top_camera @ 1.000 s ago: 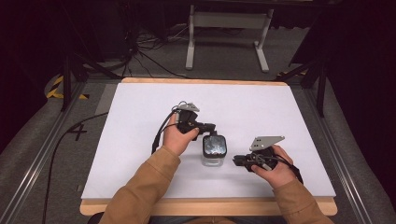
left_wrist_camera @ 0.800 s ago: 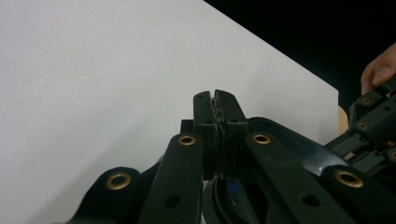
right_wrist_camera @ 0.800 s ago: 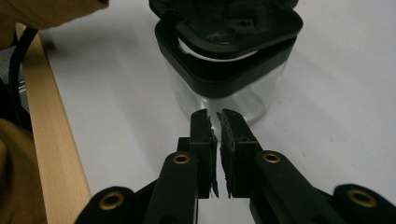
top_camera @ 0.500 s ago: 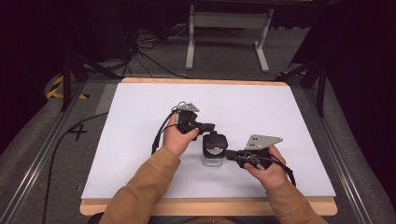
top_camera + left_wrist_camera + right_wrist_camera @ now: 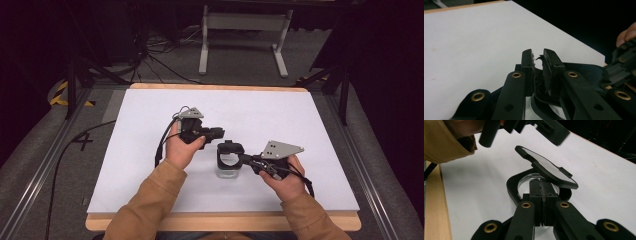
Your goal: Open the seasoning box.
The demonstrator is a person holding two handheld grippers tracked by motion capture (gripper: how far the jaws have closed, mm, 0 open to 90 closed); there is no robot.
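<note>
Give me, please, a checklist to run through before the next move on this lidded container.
1. Right tongs shut on the rim of the container: ok.
2. Lid lifted and tilted open: ok.
3. Left tongs gripping the lid: cannot tell; a narrow gap shows between the jaws.
4. Container upright on the table: ok.
5. Contents of the container: cannot tell.

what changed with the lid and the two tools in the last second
The container's hinged lid went from shut to swung open. The right tool moved in from the right and is now shut on the container's black rim. The left tool, which was at the lid a second ago, now sits just above and left of the container, jaws nearly closed. The container kept its place on the white table.
</note>
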